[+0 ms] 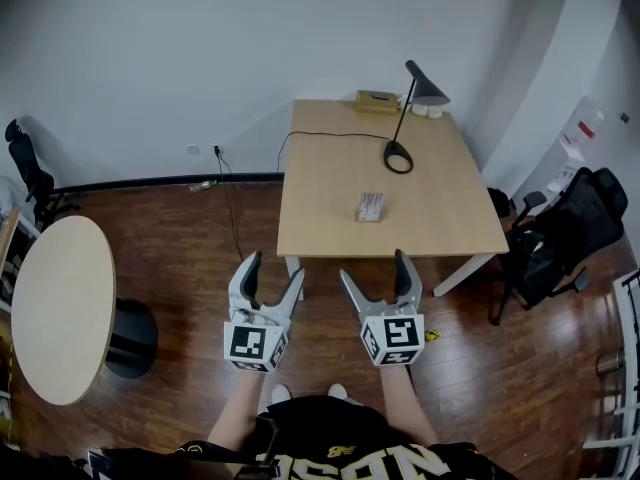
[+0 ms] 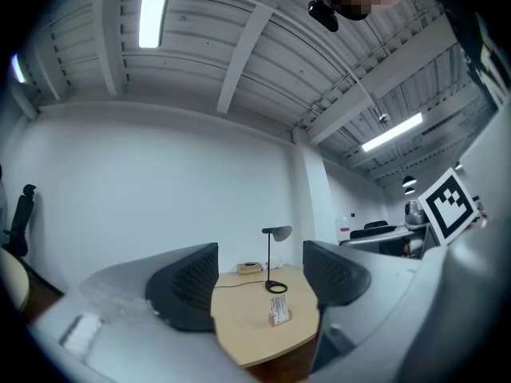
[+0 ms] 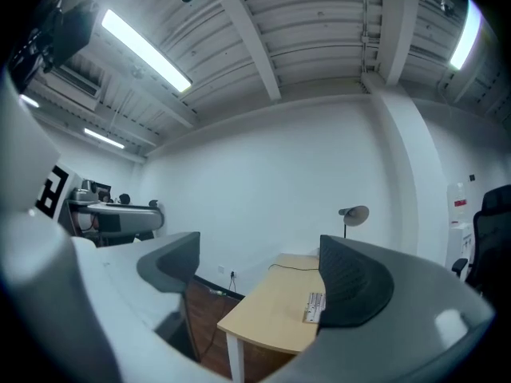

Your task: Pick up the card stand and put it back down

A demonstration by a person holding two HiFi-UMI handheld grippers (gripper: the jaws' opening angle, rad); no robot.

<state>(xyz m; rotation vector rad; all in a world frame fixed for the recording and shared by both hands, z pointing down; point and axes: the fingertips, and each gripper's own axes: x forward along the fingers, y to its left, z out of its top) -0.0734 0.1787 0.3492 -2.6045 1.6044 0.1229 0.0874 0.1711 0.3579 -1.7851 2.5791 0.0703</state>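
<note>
The card stand, a small wooden block holding white cards, rests near the front middle of the square wooden table. It also shows in the left gripper view as the card stand and in the right gripper view as the card stand, partly behind the right jaw. My left gripper and right gripper are held side by side over the floor, short of the table's front edge. Both stand open with nothing between their jaws. Neither touches the stand.
A black desk lamp with its cable, a small box and white items sit at the table's back. A round table stands at left, a black office chair at right. Dark wooden floor lies beneath the grippers.
</note>
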